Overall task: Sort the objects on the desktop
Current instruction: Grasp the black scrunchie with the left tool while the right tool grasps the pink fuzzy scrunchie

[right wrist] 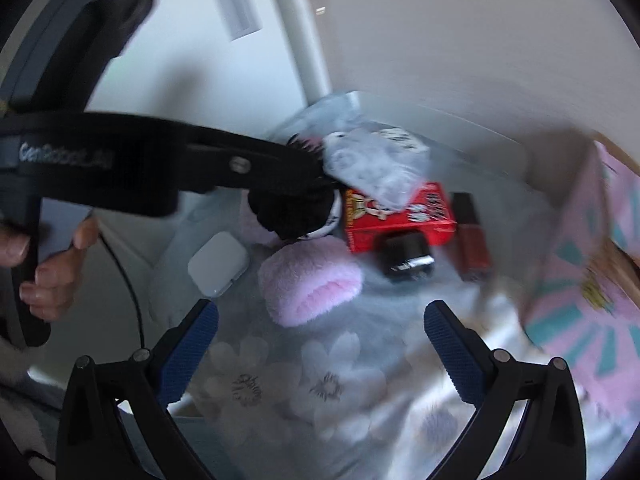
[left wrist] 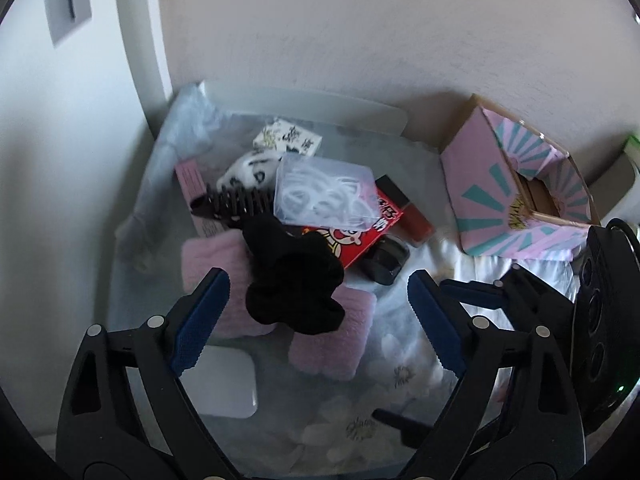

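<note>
Both tools stand with their fingers wide apart, holding nothing. The left tool [left wrist: 318, 300] hovers over a black scrunchie [left wrist: 294, 280] that lies on a pink fluffy cloth [left wrist: 344, 340] and hides much of it. Just beyond, a clear bag of white rings [left wrist: 324, 196] covers part of a red box [left wrist: 360, 240]; a black comb [left wrist: 236, 204] is half buried at the left. The right tool [right wrist: 320, 332] hangs nearer, over the flowered sheet [right wrist: 320, 392] on the tabletop. Far right, a pink and teal box [left wrist: 516, 188] is cut off by the frame. The right wrist view is blurred, so the small black jar [right wrist: 406, 254] is hard to read.
</note>
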`<state>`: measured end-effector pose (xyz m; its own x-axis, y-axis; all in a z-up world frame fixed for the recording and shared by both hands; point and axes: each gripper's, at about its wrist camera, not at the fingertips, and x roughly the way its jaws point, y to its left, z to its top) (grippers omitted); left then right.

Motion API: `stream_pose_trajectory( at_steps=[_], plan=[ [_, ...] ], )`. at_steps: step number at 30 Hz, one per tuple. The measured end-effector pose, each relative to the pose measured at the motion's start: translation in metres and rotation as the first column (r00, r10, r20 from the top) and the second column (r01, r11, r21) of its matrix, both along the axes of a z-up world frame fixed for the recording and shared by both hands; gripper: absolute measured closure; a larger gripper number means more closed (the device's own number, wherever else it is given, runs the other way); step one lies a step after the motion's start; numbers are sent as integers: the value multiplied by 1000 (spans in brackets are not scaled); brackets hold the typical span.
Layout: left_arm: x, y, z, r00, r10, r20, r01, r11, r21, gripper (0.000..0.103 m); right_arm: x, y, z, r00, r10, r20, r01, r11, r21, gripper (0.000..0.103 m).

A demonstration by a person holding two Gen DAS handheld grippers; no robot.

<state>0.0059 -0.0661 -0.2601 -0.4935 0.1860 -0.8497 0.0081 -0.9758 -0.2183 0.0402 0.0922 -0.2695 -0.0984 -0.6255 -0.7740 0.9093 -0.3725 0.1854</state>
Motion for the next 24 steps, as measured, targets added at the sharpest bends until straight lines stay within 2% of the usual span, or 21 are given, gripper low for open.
stream_pose_trajectory(
  at_steps=[2, 3, 5, 7, 11, 13, 15, 19, 24],
  plan=[
    [-4, -4, -9, 1000, 19, 10, -20, 999, 29, 17, -1, -4, -4, 999, 43, -7, -43, 999, -6, 2],
    [-6, -6, -12, 1000, 27, 16, -27, 999, 42, 23, -3, -6, -6, 998, 66, -8, -66, 998, -6, 5],
    [-9, -8, -20, 999, 34, 31, -36, 997, 68, 24, -5, -11, -11, 995, 103, -12, -103, 995, -5, 9],
    [-11, -7, -25, 999, 36, 39, -39, 997, 65, 32, -6, -16, -16, 991, 132, -19, -132, 991, 0, 16],
    [-11, -5, -30, 999, 34, 38, -36, 998, 48, 40, -3, -27, -24, 983, 182, -29, -182, 983, 32, 31],
    [-10, -7, -30, 998, 40, 41, -42, 998, 53, 58, 0, -31, -28, 981, 193, -28, -191, 980, 49, 39],
    [-9, -12, -30, 998, 54, 40, -57, 996, 72, 69, 2, -31, -29, 980, 196, -31, -194, 980, 50, 40],
    [-7, -19, -30, 997, 67, 37, -70, 994, 81, 78, 4, -25, -27, 982, 186, -26, -185, 982, 36, 51],
    [-6, -20, -25, 998, 69, 15, -69, 995, 70, 83, 3, -16, -21, 984, 178, -10, -178, 984, 24, 67]
  ],
)
